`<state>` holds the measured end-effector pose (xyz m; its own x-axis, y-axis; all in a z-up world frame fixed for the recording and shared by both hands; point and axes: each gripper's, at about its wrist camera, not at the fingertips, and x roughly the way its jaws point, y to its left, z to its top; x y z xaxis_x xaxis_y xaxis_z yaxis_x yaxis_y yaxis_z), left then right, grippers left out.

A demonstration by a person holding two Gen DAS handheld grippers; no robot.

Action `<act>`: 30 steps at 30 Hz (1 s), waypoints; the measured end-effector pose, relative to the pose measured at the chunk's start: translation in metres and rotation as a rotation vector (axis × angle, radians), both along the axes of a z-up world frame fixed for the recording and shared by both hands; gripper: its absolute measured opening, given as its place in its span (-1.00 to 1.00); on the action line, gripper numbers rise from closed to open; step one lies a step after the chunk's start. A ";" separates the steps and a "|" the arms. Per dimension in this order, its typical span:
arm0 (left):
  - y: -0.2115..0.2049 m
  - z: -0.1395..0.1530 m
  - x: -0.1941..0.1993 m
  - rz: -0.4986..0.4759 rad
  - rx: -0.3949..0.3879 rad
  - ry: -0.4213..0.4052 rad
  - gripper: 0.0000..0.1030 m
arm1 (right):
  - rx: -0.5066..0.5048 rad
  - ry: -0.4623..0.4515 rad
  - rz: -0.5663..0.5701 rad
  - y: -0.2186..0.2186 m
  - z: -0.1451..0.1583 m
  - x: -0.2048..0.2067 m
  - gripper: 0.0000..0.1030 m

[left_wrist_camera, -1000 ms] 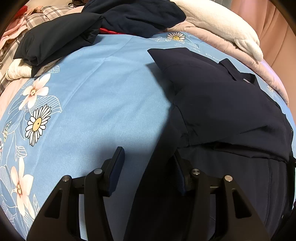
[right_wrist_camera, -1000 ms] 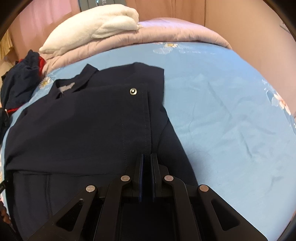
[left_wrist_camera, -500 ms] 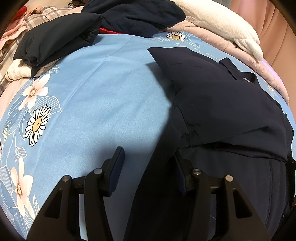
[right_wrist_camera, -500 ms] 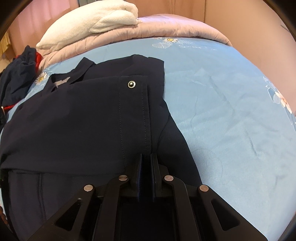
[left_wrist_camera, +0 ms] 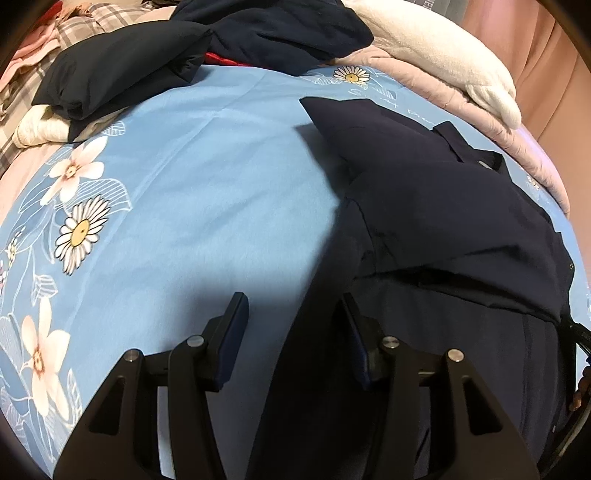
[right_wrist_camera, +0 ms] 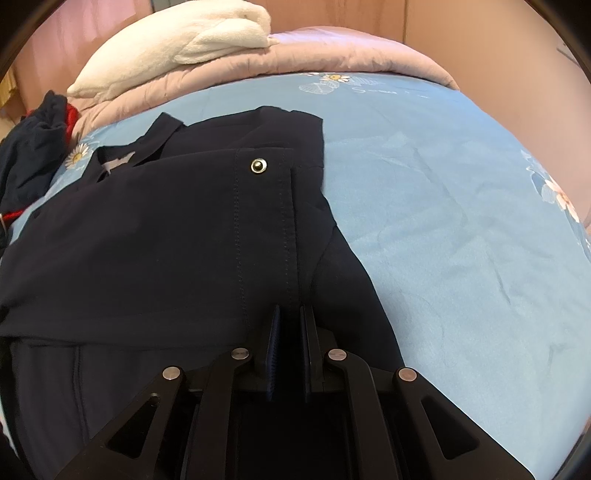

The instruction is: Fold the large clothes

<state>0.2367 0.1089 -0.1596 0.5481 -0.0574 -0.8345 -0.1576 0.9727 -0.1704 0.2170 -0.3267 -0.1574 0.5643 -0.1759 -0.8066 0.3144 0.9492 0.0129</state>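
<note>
A dark navy garment (left_wrist_camera: 443, 206) with a collar (left_wrist_camera: 465, 147) lies spread on the blue flowered bedsheet (left_wrist_camera: 221, 166). My left gripper (left_wrist_camera: 291, 299) is open at the garment's left edge, one finger over the bare sheet and the other over the dark cloth, with the pads not pressing. In the right wrist view the same garment (right_wrist_camera: 166, 240) shows a stitched front placket with a metal snap (right_wrist_camera: 258, 165). My right gripper (right_wrist_camera: 291, 308) is shut on the cloth where that placket runs into the jaws, near the garment's right edge.
A heap of dark clothes (left_wrist_camera: 258, 33) and plaid fabric (left_wrist_camera: 85, 26) lie at the far left of the bed. A white fleece blanket (right_wrist_camera: 177, 44) rests on a folded pink quilt (right_wrist_camera: 332, 51) at the head. Bare blue sheet (right_wrist_camera: 443, 221) stretches to the garment's right.
</note>
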 end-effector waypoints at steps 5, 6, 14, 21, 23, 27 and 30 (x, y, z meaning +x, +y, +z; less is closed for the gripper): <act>0.004 0.023 -0.021 0.002 -0.027 -0.047 0.20 | 0.006 -0.026 -0.021 0.002 0.008 -0.010 -0.90; 0.004 0.028 -0.025 0.001 -0.028 -0.058 0.26 | 0.008 -0.028 -0.021 0.003 0.011 -0.013 -0.90; 0.003 0.085 -0.075 -0.010 -0.016 -0.205 0.90 | -0.027 -0.189 0.012 0.016 0.066 -0.058 -0.19; 0.004 0.116 -0.117 -0.020 -0.039 -0.268 0.99 | -0.017 -0.369 0.055 0.032 0.116 -0.104 0.57; 0.004 0.122 -0.129 -0.028 -0.053 -0.284 0.99 | 0.004 -0.403 0.072 0.037 0.125 -0.116 0.87; 0.003 0.126 -0.147 -0.046 -0.069 -0.290 0.99 | 0.016 -0.456 0.097 0.046 0.136 -0.140 0.97; 0.004 0.123 -0.160 -0.053 -0.073 -0.274 0.99 | 0.025 -0.467 0.112 0.050 0.138 -0.155 0.98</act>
<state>0.0766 0.1127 -0.0365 0.7474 -0.1465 -0.6480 -0.0455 0.9618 -0.2699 0.0617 -0.2770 -0.0194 0.8816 -0.0769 -0.4657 0.1649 0.9746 0.1514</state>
